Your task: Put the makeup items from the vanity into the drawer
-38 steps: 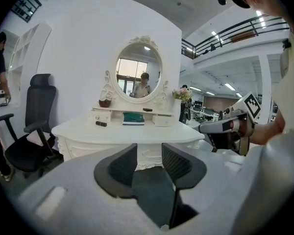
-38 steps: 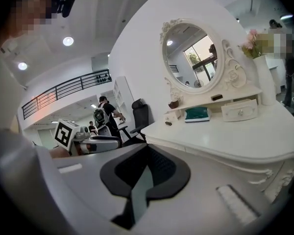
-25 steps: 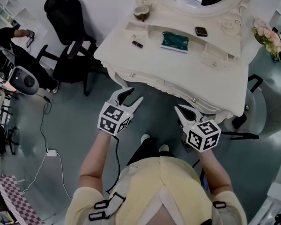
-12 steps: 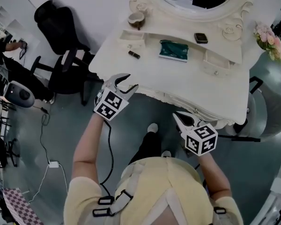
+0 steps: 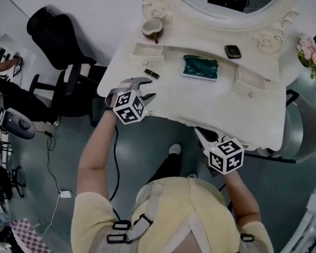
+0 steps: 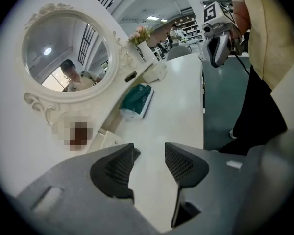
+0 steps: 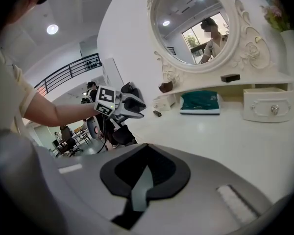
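Two grippers held at desk [image 5: 216, 101] edge. Left gripper [image 5: 150, 87] jaws just opened, parted, nothing between; right gripper [image 5: 199, 132] jaws clenched, empty. Tube [image 5: 151, 74] lies on desk just beyond left gripper. Jaws best aligned across tube before being closed.

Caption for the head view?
Left gripper, jaws just opened and empty, over the vanity; right gripper shut at its front edge.

Bright, even indoor light — a round white ceiling lamp [image 7: 52, 29] flares in the right gripper view. The glossy white vanity surface [image 5: 200, 99] carries soft sheen and weak shadows. The 2 gripper views bulge fisheye-like — black at corners.
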`<state>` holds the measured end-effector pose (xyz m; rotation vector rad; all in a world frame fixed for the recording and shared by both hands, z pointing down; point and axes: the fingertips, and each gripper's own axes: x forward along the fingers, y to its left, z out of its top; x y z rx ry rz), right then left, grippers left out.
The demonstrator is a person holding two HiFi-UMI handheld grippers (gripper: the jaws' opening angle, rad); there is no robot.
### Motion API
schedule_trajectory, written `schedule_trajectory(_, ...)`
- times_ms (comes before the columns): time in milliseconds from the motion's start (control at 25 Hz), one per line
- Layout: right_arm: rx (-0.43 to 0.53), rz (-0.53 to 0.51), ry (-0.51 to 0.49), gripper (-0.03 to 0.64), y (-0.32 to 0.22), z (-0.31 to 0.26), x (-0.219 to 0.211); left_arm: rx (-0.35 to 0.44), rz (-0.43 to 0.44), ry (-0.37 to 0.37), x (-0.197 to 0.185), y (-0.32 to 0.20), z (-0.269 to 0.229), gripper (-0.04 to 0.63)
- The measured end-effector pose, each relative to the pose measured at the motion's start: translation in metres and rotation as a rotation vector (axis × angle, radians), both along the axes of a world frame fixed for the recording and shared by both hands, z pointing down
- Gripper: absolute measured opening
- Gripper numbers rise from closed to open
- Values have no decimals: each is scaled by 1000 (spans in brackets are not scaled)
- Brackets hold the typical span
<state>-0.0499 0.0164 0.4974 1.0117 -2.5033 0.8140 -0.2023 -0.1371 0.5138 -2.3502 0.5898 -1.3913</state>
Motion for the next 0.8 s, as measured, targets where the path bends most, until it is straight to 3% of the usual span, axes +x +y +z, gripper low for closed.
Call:
schedule_trajectory(400, -32, 10, 34, 6, -37, 10, -23, -102, 151, -127, -11, -63, 28, 206)
schedule_trajectory(800, -75, 57, 53, 6, -61, 19, -24, -208, 323, -311, -13, -82, 58, 206)
